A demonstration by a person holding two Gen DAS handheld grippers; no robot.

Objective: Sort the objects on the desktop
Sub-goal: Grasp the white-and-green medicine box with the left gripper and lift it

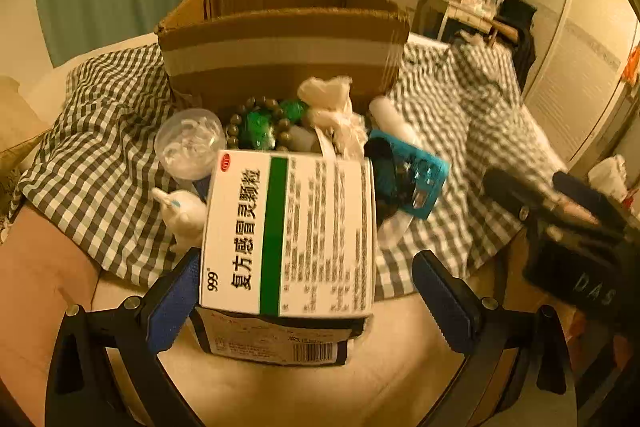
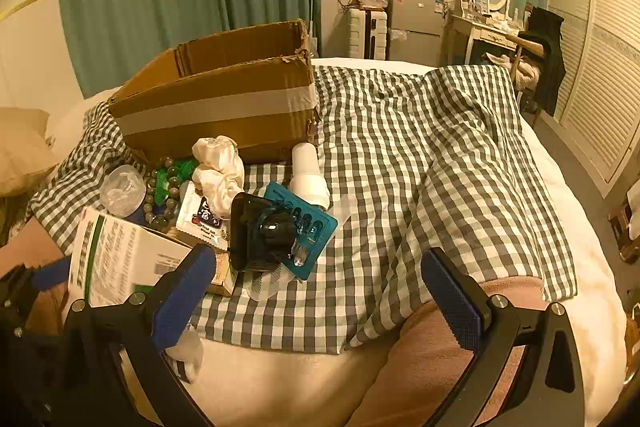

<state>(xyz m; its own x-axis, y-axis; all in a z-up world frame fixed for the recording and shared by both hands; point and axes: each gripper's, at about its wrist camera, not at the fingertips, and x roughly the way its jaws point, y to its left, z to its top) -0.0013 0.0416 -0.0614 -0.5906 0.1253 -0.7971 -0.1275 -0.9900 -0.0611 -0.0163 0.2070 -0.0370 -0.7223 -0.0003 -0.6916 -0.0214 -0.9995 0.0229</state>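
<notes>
left tongs (image 1: 306, 291) spread wide around the medicine box (image 1: 288, 231), left pad beside it, not clamped, likely lining up a grab for the carton (image 1: 280, 39) beyond; right tongs (image 2: 320, 297) released over bare bed (image 2: 280, 379), clutter ahead-left.
</notes>
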